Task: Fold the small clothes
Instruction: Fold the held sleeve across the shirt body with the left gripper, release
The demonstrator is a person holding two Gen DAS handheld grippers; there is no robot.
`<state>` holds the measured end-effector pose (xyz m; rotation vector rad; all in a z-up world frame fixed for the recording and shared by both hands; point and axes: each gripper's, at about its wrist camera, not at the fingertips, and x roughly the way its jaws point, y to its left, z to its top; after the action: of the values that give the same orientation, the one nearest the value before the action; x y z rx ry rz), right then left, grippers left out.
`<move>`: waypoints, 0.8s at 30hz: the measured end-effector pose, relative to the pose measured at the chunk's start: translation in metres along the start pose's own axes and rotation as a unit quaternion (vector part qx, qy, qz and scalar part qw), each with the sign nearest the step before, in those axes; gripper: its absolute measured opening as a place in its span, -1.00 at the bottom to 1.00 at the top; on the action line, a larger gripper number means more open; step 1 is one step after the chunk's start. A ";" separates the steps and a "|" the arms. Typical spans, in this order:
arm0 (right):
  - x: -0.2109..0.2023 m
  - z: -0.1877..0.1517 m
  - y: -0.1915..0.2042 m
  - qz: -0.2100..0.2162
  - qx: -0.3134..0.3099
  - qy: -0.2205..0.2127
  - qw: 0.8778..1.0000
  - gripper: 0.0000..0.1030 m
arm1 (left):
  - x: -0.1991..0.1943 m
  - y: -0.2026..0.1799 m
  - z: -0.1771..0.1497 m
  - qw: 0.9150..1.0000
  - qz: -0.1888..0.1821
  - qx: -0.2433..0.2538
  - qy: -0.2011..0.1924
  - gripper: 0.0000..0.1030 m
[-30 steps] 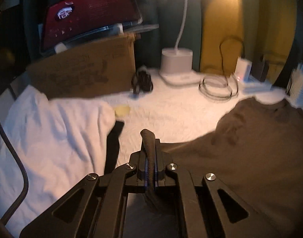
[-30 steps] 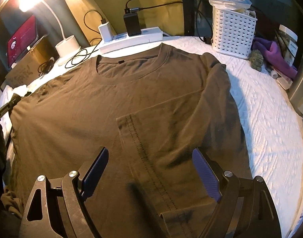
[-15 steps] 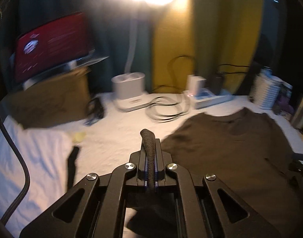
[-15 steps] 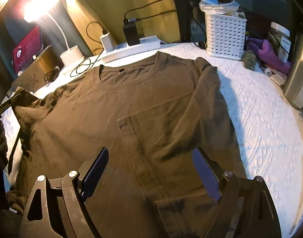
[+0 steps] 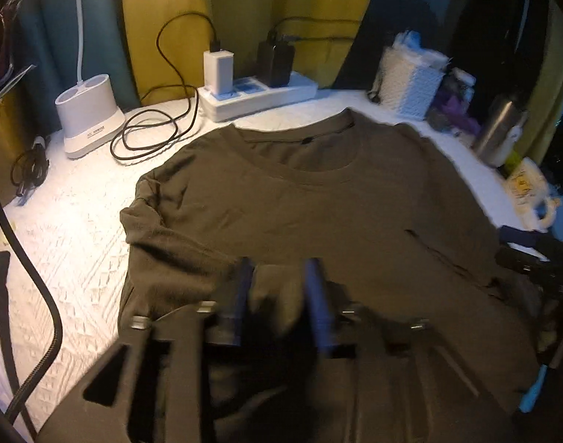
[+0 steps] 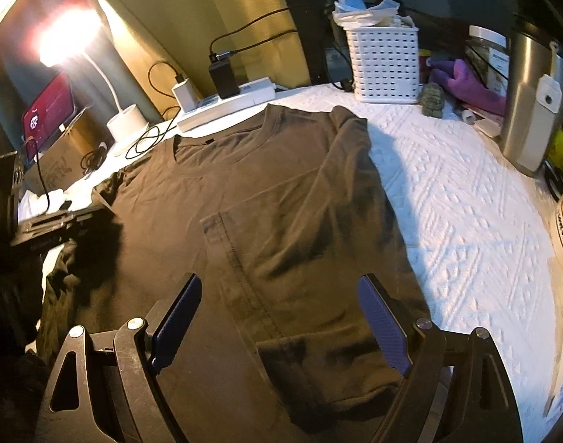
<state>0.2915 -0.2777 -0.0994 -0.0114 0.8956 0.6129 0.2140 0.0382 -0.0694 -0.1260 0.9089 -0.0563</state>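
Swung from the table's left edge in over the shirt [image 5: 355,214], left gripper [image 5: 277,295] with fingers just parted, a released fold of brown cloth loose between them, apparently a sleeve carried inward for the fold. Right gripper [image 6: 281,317] hovering wide open and empty over the shirt's near half, probably poised to smooth or pinch the next edge. Shirt flat on the white quilted table [image 6: 466,203], collar away, right sleeve already folded in. Beyond it: power strip [image 5: 259,96], lamp [image 5: 87,114], white basket [image 6: 383,62].
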 end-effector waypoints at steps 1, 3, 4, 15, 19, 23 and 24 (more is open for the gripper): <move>-0.001 0.000 -0.001 -0.001 0.002 -0.002 1.000 0.70 | -0.009 0.000 -0.002 1.000 -0.003 0.000 -0.007 -0.10; -0.003 -0.001 -0.004 -0.004 0.004 -0.003 1.000 0.70 | -0.032 0.011 -0.005 1.000 -0.008 -0.010 -0.025 -0.09; -0.003 -0.002 -0.005 -0.005 0.006 -0.003 1.000 0.70 | -0.042 0.018 -0.008 0.999 -0.009 -0.019 -0.031 -0.09; 0.012 0.000 0.017 0.002 -0.019 0.013 1.000 0.70 | -0.039 0.105 -0.057 0.992 0.004 -0.123 -0.003 0.23; 0.011 0.002 0.027 0.000 -0.028 0.012 1.000 0.70 | -0.034 0.106 -0.072 0.991 -0.023 -0.131 0.008 0.22; 0.010 0.000 0.027 -0.006 -0.025 0.013 1.000 0.70 | -0.041 0.090 -0.074 0.995 -0.033 -0.098 -0.008 -0.45; 0.010 0.000 0.027 -0.008 -0.025 0.013 1.000 0.70 | -0.041 0.087 -0.074 0.995 -0.036 -0.092 -0.007 -0.68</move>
<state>0.2825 -0.2505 -0.1001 -0.0708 0.9056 0.6215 0.1294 0.1227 -0.0939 -0.3303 0.8952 -0.0375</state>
